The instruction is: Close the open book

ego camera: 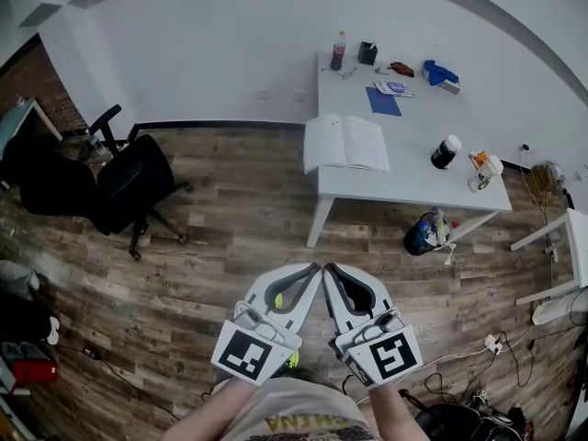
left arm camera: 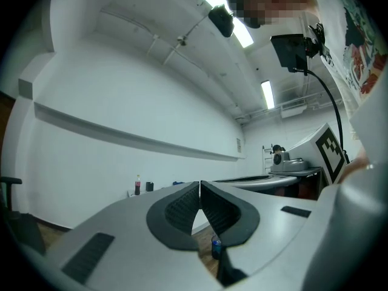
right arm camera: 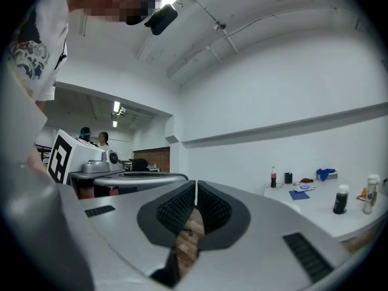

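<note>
Overhead, the head view shows a white counter (ego camera: 413,186) standing well ahead of the person on a wooden floor (ego camera: 230,246). The open book (ego camera: 345,142) lies flat at the counter's near left edge, pages up, far from both claws.

Containers on the counter:
- At the far edge stands a soft-drink bottle (ego camera: 338,50), capped and dark with liquid.
- Just beside it stands a black cup (ego camera: 367,53); its contents cannot be made out.
- Toward the right edge stands a dark jar (ego camera: 446,152) with a white lid on.
- Near the jar is a pale bottle (ego camera: 493,166); its contents are too small to read.
- A blue booklet (ego camera: 383,102) and a blue cloth (ego camera: 437,71) lie between the two groups.

A dark blue bundle (ego camera: 424,232) sits on the floor by the counter's right leg, and what it is cannot be told. A black office chair (ego camera: 129,182) stands to the left.

The left claw (ego camera: 315,268) and the right claw (ego camera: 329,268) are held side by side low in the picture, tips nearly touching each other, both pointing toward the counter. In the left gripper view the ribbed pads (left arm camera: 182,208) of the left claw (left arm camera: 199,190) are pressed together with nothing between them. In the right gripper view the right claw (right arm camera: 196,187) is likewise pressed together and empty.
</note>
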`<state>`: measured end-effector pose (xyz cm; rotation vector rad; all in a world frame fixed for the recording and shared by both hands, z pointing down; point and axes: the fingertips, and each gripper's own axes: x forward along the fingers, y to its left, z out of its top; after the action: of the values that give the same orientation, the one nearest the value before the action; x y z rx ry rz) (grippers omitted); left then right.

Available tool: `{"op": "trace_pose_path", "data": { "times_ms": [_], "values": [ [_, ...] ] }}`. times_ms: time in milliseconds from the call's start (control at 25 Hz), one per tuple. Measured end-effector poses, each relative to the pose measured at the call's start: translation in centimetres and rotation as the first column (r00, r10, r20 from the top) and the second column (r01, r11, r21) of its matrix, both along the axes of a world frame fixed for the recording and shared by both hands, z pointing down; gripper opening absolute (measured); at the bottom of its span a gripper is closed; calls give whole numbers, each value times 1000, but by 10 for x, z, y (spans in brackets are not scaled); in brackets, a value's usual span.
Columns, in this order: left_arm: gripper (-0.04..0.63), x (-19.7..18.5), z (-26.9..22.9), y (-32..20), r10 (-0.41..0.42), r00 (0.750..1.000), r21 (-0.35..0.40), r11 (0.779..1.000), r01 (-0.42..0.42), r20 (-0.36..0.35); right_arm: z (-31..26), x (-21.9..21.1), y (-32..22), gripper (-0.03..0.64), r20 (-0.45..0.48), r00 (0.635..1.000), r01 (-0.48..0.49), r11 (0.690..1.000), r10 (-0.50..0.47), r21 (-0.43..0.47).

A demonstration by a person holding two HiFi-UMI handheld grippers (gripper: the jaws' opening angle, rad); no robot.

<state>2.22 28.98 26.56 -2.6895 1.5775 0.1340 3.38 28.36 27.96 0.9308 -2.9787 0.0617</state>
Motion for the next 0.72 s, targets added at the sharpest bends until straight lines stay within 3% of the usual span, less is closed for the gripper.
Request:
{"op": "trace_pose_path", "data": {
  "times_ms": [280, 720],
  "values": [
    [18, -14, 12, -56, 10, 1000, -7, 1000, -10, 9, 11, -14, -55, 23, -13, 1000, -8, 1000, 8, -15],
    [18, -53, 6, -199, 57, 998, -13, 998, -58, -3, 5, -53, -197, 23, -36, 998, -54, 999, 53, -10]
  ]
}}
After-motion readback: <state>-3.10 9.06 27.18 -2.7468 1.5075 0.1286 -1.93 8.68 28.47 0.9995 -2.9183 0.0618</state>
